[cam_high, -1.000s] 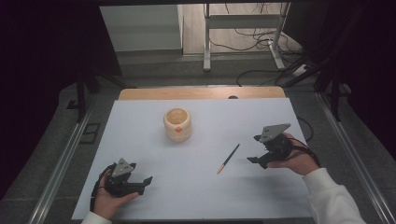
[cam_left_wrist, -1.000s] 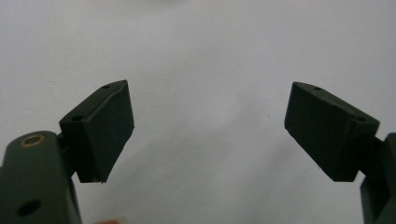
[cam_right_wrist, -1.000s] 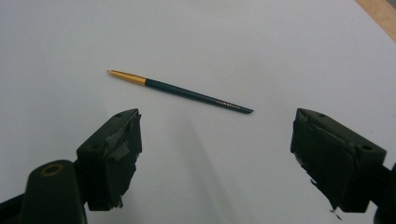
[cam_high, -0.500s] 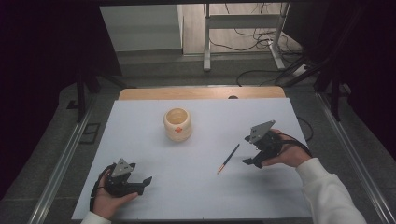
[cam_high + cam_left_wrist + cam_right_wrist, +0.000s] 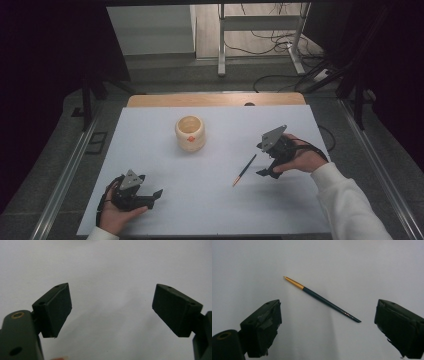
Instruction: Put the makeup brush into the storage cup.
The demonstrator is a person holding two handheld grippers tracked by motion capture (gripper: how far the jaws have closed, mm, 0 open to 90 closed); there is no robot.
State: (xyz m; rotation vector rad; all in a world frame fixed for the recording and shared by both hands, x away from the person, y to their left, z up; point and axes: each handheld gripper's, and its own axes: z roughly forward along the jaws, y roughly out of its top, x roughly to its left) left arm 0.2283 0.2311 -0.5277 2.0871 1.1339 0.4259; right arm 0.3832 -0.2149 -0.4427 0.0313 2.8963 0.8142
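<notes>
A thin dark paintbrush (image 5: 244,170) with a gold ferrule and tip lies on the white table sheet (image 5: 210,210), right of centre. In the right gripper view the paintbrush (image 5: 322,299) lies slanted just ahead of the wide-apart jaws. My right gripper (image 5: 264,160) hovers open just right of the brush, held by a hand in a white sleeve. A cream-coloured cup (image 5: 190,133) with an orange mark stands upright at the middle of the sheet. My left gripper (image 5: 156,196) rests open at the front left, with bare sheet between its jaws.
A wooden strip (image 5: 215,100) runs along the table's far edge. Beyond it are a metal stand's legs (image 5: 260,30) and cables on the floor (image 5: 285,45). Metal rails (image 5: 65,175) flank the table on both sides.
My right gripper has moved left and slightly down toward the paintbrush. The left gripper, cup and brush have stayed put.
</notes>
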